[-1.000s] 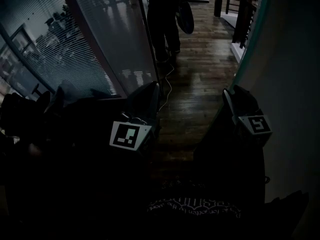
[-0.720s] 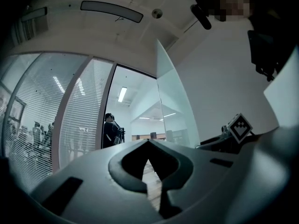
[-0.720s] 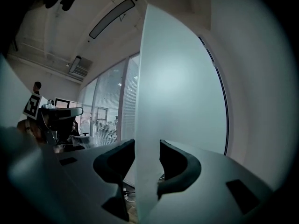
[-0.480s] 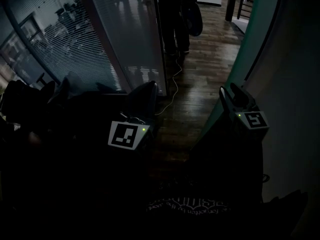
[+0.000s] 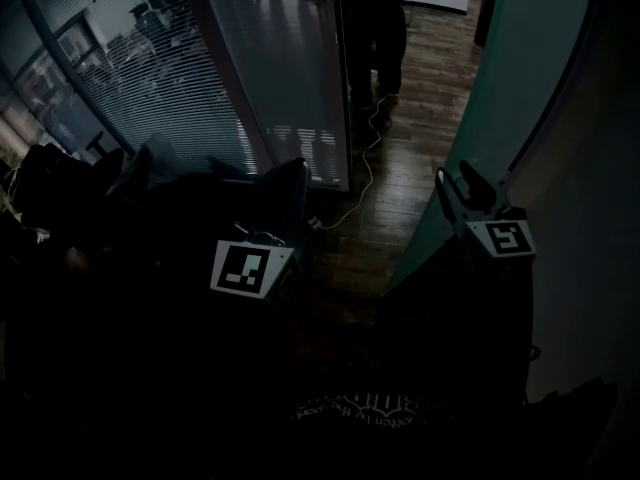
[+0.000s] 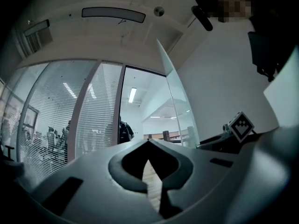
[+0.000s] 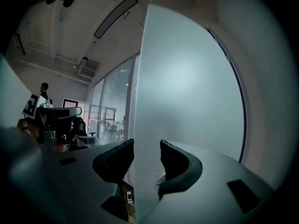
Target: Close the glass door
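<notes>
Closing is the step in hand, by my reading. The right gripper (image 5: 453, 180) straddles the free edge of the tall frosted, teal-tinted glass door (image 5: 500, 98), one jaw on each face, and appears to bear on the pane. The door stands at the right, angled across the dark wooden floor (image 5: 400, 168), not yet in line with the blind-covered glass partition (image 5: 230, 78) at the far left. I recommend holding the grip square to the edge and swinging steadily along the door's arc, minding the white cable (image 5: 358, 183) on the floor near the partition's foot. The left gripper (image 5: 288, 183) hangs idle, its jaws nearly together on nothing. Containers: none visible, nothing to report.
</notes>
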Demonstrator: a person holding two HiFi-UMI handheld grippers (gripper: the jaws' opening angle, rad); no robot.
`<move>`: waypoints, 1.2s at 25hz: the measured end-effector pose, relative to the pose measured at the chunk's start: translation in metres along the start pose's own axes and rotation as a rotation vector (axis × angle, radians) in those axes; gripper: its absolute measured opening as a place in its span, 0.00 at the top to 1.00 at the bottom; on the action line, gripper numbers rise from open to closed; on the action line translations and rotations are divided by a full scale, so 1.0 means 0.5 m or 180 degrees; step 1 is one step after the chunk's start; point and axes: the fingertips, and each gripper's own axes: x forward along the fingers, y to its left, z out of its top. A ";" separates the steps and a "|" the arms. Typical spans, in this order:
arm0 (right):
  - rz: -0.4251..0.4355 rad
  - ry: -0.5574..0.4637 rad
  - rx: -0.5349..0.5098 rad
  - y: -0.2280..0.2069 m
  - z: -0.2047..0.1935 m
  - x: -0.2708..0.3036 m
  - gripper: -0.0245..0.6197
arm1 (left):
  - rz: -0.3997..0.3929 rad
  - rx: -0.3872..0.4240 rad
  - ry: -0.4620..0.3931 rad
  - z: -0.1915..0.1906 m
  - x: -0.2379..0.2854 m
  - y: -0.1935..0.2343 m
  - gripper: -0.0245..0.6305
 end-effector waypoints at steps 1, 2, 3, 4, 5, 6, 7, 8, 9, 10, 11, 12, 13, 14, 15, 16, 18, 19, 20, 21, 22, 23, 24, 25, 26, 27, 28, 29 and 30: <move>0.0000 -0.0014 -0.0015 0.002 0.000 0.009 0.69 | 0.0006 0.0002 0.0005 -0.005 0.003 0.005 0.96; -0.0004 -0.0031 -0.0028 0.004 0.002 0.014 0.69 | 0.0008 0.0003 0.0012 -0.007 0.005 0.008 0.96; -0.0014 -0.0050 -0.0039 0.004 0.004 0.016 0.69 | 0.0011 0.0009 0.0020 -0.008 0.006 0.007 0.96; -0.0028 -0.0066 -0.0046 0.003 0.005 0.016 0.69 | 0.0019 0.0020 0.0029 -0.008 0.005 0.004 0.96; -0.0046 -0.0077 -0.0049 0.001 0.003 0.016 0.69 | 0.0033 0.0032 0.0035 -0.009 0.004 0.003 0.96; -0.0063 -0.0085 -0.0048 0.001 0.000 0.020 0.69 | 0.0049 0.0040 0.0037 -0.011 0.004 0.004 0.96; -0.0075 -0.0091 -0.0045 0.002 -0.001 0.029 0.69 | 0.0064 0.0049 0.0038 -0.011 0.006 0.012 0.96; -0.0082 -0.0095 -0.0043 0.006 0.001 0.044 0.69 | 0.0074 0.0058 0.0040 -0.011 0.012 0.025 0.96; -0.0079 -0.0096 -0.0041 0.011 0.004 0.062 0.70 | 0.0078 0.0063 0.0043 -0.012 0.019 0.040 0.96; -0.0069 -0.0095 -0.0042 0.015 0.006 0.078 0.70 | 0.0079 0.0066 0.0045 -0.014 0.026 0.051 0.96; -0.0051 -0.0093 -0.0044 0.016 0.005 0.089 0.70 | 0.0080 0.0066 0.0046 -0.017 0.032 0.056 0.96; -0.0028 -0.0091 -0.0043 0.016 0.002 0.095 0.70 | 0.0085 0.0065 0.0045 -0.020 0.036 0.055 0.96; -0.0001 -0.0088 -0.0038 0.017 0.001 0.098 0.70 | 0.0089 0.0060 0.0039 -0.021 0.037 0.055 0.96; 0.0029 -0.0081 -0.0035 0.020 0.004 0.100 0.70 | 0.0088 0.0056 0.0031 -0.018 0.039 0.055 0.96; 0.0062 -0.0070 -0.0035 0.023 0.007 0.103 0.70 | 0.0084 0.0054 0.0024 -0.014 0.042 0.057 0.96; 0.0097 -0.0059 -0.0033 0.024 0.009 0.109 0.70 | 0.0079 0.0052 0.0018 -0.013 0.047 0.058 0.96; 0.0163 -0.0048 -0.0005 0.020 0.002 0.130 0.70 | 0.0067 0.0047 0.0004 -0.022 0.067 0.063 0.96; 0.0187 -0.0047 0.0013 0.018 -0.001 0.146 0.70 | 0.0061 0.0050 0.0001 -0.027 0.078 0.071 0.96; 0.0207 -0.0044 0.0029 0.021 0.001 0.165 0.70 | 0.0056 0.0052 0.0002 -0.029 0.088 0.086 0.96; 0.0226 -0.0040 0.0042 0.026 0.007 0.185 0.70 | 0.0054 0.0051 0.0004 -0.028 0.096 0.104 0.96; 0.0247 -0.0037 0.0051 0.032 0.014 0.202 0.70 | 0.0056 0.0048 0.0005 -0.025 0.103 0.121 0.96; 0.0266 -0.0040 0.0052 0.037 0.021 0.215 0.70 | 0.0062 0.0047 0.0005 -0.023 0.107 0.135 0.96; 0.0282 -0.0049 0.0049 0.040 0.025 0.224 0.71 | 0.0072 0.0049 0.0004 -0.022 0.110 0.143 0.96; 0.0290 -0.0061 0.0045 0.042 0.027 0.228 0.73 | 0.0085 0.0053 0.0003 -0.023 0.112 0.150 0.96; 0.0289 -0.0073 0.0041 0.043 0.029 0.232 0.74 | 0.0098 0.0055 0.0002 -0.023 0.113 0.156 0.96; 0.0283 -0.0085 0.0039 0.044 0.031 0.236 0.76 | 0.0109 0.0057 -0.0001 -0.023 0.114 0.164 0.96; 0.0274 -0.0092 0.0038 0.045 0.033 0.242 0.77 | 0.0117 0.0059 -0.0006 -0.024 0.116 0.172 0.96; 0.0268 -0.0097 0.0036 0.046 0.034 0.250 0.77 | 0.0121 0.0065 -0.0012 -0.024 0.119 0.181 0.96; 0.0265 -0.0100 0.0032 0.045 0.036 0.259 0.77 | 0.0119 0.0071 -0.0017 -0.024 0.125 0.188 0.96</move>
